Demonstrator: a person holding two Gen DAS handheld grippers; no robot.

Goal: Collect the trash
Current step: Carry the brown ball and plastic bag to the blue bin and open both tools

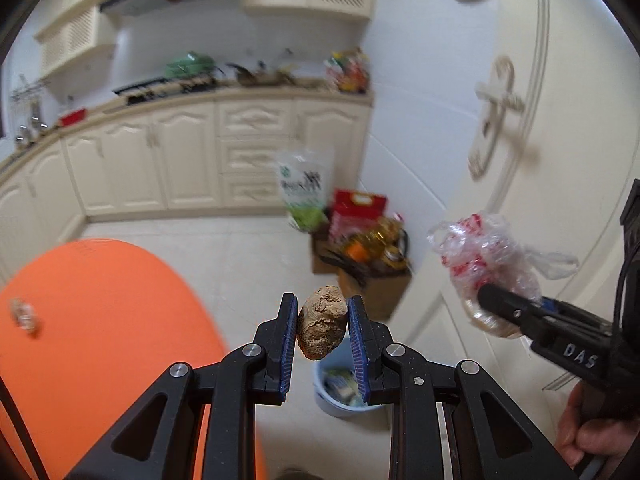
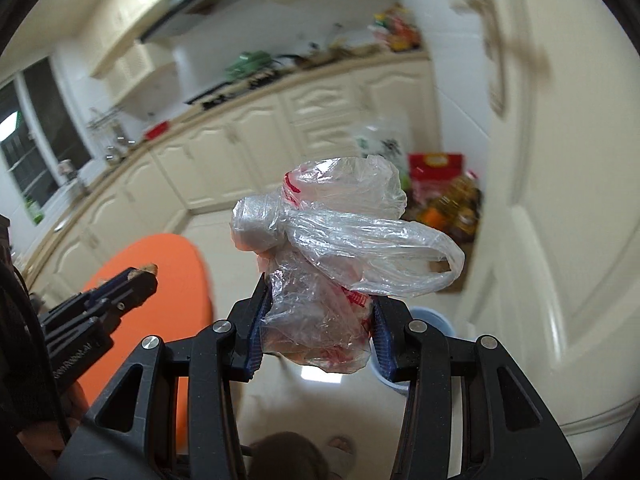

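both views are taken from the wrists, angled down over the floor; the orange table [image 1: 100,320], bin [image 1: 340,396] and kitchen cabinets [image 1: 180,160] are shared

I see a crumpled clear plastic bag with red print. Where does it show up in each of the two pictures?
Left wrist view: the plastic bag is at the right edge, pinched by the right tool coming in from the side.
Right wrist view: the plastic bag fills the centre, clamped in that same tool.
Shared landmark: the orange table, low on the left in both.
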